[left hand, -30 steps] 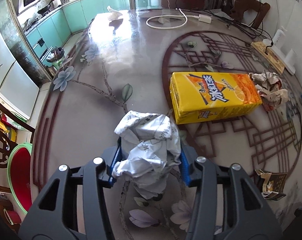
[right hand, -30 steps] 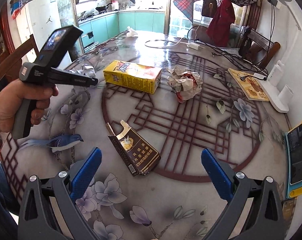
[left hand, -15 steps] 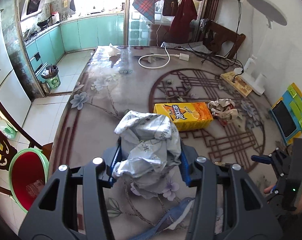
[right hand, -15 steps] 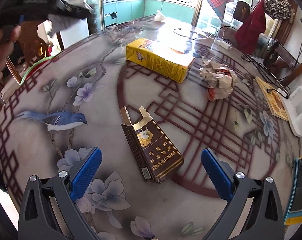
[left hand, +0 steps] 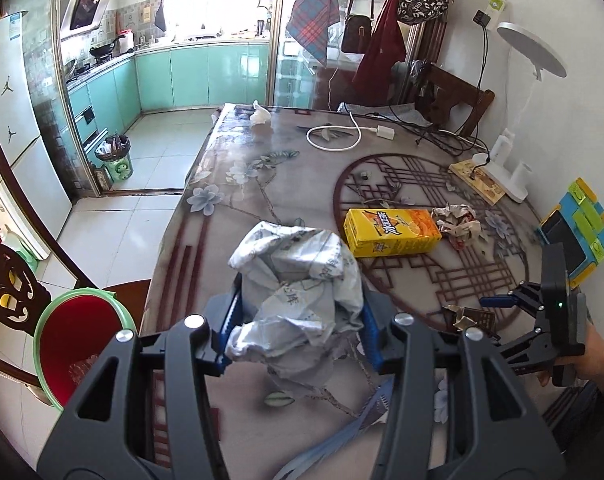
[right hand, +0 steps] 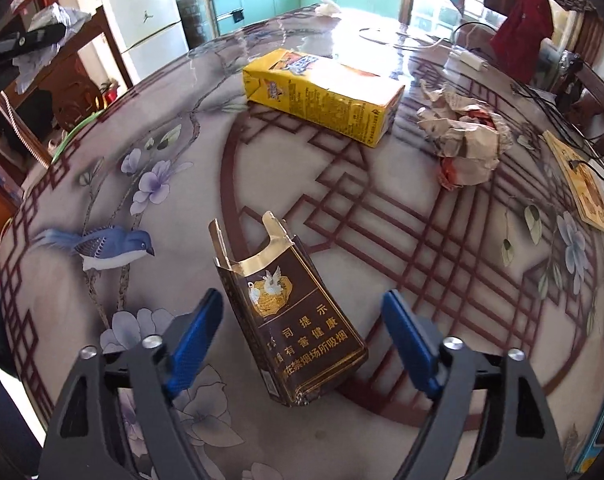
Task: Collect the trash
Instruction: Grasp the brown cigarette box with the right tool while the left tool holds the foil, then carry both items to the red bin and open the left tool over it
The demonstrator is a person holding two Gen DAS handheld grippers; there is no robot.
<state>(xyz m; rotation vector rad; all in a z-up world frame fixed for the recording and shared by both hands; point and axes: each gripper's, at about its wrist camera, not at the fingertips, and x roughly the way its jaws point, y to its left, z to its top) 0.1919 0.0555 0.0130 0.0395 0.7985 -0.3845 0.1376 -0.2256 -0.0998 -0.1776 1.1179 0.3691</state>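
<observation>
Left tool [left hand: 298, 336]: clamped on crumpled newspaper [left hand: 298, 284], held above worktop [left hand: 262, 184] edge.
Right tool [right hand: 302, 340]: apart, just been closing; brown cigarette pack [right hand: 294, 320] between, untouched; "有害健康" legible.
Yellow carton [right hand: 322, 96]: lettering illegible, beside paper wad [right hand: 462, 136].

crumpled paper [left hand: 298, 292]: white-grey, printed | carton [right hand: 322, 96]: yellow | cigarette pack [right hand: 294, 320]: brown, gold crest | table [right hand: 422, 248]: grey, maroon lattice, blue bird, lilac flowers | bin [left hand: 78, 352]: red, green rim
</observation>
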